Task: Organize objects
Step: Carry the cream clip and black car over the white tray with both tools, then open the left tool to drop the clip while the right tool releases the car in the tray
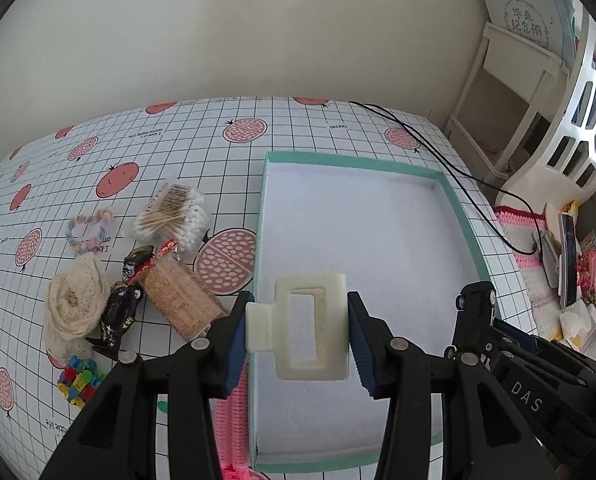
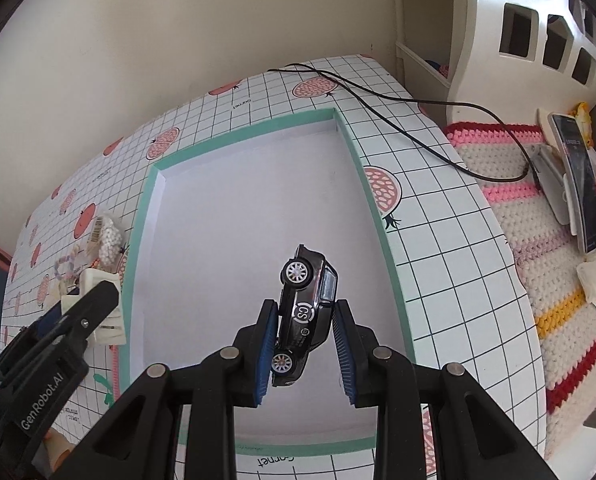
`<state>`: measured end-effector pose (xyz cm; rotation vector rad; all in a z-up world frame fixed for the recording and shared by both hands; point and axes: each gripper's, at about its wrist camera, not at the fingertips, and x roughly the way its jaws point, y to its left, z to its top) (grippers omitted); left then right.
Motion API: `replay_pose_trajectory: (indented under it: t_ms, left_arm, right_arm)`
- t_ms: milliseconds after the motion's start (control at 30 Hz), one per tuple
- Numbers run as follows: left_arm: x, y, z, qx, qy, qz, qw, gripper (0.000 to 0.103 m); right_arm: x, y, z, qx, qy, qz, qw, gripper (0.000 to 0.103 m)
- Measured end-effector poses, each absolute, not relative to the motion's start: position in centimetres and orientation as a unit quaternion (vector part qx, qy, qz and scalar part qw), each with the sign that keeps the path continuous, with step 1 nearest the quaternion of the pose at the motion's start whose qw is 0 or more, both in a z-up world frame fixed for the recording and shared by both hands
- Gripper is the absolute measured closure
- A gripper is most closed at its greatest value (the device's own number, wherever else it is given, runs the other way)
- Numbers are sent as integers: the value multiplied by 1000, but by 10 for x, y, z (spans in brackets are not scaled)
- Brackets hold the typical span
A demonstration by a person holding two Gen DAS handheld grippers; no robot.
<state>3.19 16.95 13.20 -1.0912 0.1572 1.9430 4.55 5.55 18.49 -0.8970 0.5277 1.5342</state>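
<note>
The left gripper [image 1: 295, 330] is clamped on a cream plastic hair claw clip [image 1: 310, 326], its blue pads [image 1: 235, 344] pressing the clip's two ends; the clip hangs over the near left part of the teal-rimmed shallow box [image 1: 464, 216], above its white floor. The right gripper [image 2: 304, 354] has its jaws closed on a black toy car [image 2: 304, 316], which points nose-up toward twelve o'clock, side with a "CS" badge facing the camera, over the near middle of the same box [image 2: 378, 216].

In the left wrist view, the right gripper's black body [image 1: 510, 344] sits at four o'clock over the box's right rim. At nine o'clock of the clip, on the grid-and-pomegranate tablecloth [image 1: 97, 152], lies a cluster: a woven straw-coloured pouch [image 1: 181, 296] just beside the box, a dark figurine [image 1: 119, 308] touching it, a cream lace flower [image 1: 73, 308], a pastel bead bracelet [image 1: 87, 230], a bag of cotton swabs [image 1: 173, 216] at ten o'clock, and coloured toy blocks [image 1: 77, 384] at eight o'clock. A pink ribbed item [image 1: 233, 432] lies along the box's left wall at seven o'clock; what it is I cannot tell. A black cable [image 1: 438, 152] crosses the far right corner of the table. At three o'clock, off the table, a phone [image 1: 569, 260] stands over a crocheted striped cloth [image 1: 538, 292].
</note>
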Motion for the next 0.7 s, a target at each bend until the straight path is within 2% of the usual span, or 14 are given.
replay_pose_trajectory:
  t_ms: [700]
  left_arm:
    - [39, 184, 104, -479, 87, 752, 443, 55]
  right_arm:
    - [40, 61, 166, -429, 212, 643, 598, 72]
